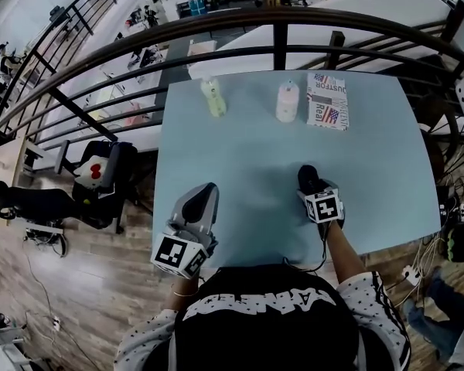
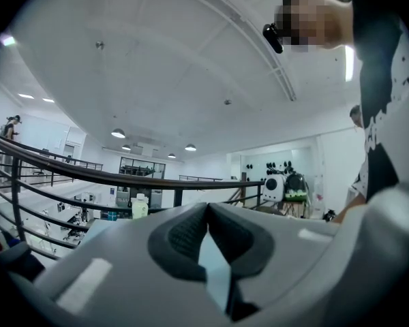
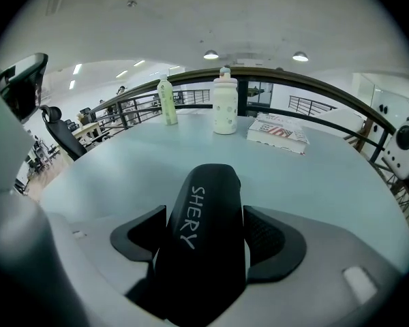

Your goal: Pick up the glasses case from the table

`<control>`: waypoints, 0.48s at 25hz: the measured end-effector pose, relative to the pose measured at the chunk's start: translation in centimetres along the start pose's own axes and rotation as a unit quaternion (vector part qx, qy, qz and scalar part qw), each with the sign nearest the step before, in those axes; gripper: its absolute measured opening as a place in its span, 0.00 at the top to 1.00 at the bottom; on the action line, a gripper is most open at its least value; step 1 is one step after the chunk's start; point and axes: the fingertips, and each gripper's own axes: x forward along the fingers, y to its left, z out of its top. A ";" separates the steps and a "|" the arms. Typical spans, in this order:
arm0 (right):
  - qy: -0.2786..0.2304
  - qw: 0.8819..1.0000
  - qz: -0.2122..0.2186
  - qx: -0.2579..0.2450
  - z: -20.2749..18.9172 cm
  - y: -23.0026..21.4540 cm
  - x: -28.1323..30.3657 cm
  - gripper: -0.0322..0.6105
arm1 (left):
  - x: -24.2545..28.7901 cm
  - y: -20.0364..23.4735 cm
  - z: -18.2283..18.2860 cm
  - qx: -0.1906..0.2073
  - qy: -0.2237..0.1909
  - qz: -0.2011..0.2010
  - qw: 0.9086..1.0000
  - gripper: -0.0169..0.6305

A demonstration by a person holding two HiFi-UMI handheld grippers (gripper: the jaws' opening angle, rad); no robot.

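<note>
Right tongs (image 1: 315, 190) are clamped on the case (image 1: 308, 178). It's a black hard shell with "SHERY" in white along the top.

The case is at the near right of the counter (image 1: 240, 153), close to the person's edge. Its long axis runs straight along the tongs, nose pointing away from the person toward the far edge. The grip goes across the short width, toward the rear of the case, so a good part sticks out in front. In the right gripper view both pads (image 3: 273, 240) sit against the case's flanks with no gap showing.

I can't tell if the case is off the counter or resting on it. The head view shows it low, with no clear gap under it.

Left tongs (image 1: 202, 204) are clenched on nothing, tips meeting. They're at the near left edge of the counter, aimed up toward the railing (image 2: 88, 172), and well apart from the case. They look uninvolved.

On the far side a green bottle (image 1: 213, 97), a white bottle (image 1: 287, 102) and a book (image 1: 328, 100) stand in a row, well apart from the case.

My read: the grasp is made, and what's left is a straight lift by the right hand. The front overhang on a smooth shell means the nose may droop or slide if the squeeze is soft, so lift level.
</note>
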 end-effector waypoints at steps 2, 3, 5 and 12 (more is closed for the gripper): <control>-0.006 1.000 0.004 0.009 0.3 0.0 -0.1 0.38 | 0.1 0.2 0.1 0.001 -0.002 0.000 1.000 0.97; -0.010 1.000 0.005 0.013 0.4 0.0 -0.3 0.38 | 0.2 0.2 0.1 0.003 -0.003 -0.001 1.000 0.97; -0.018 1.000 0.005 0.019 0.8 0.0 -0.9 0.38 | 0.3 0.2 0.2 0.004 -0.002 -0.003 1.000 0.97; -0.064 0.997 0.013 0.037 3.3 0.5 -3.2 0.39 | 0.6 0.2 0.0 0.002 -0.002 -0.011 1.000 0.97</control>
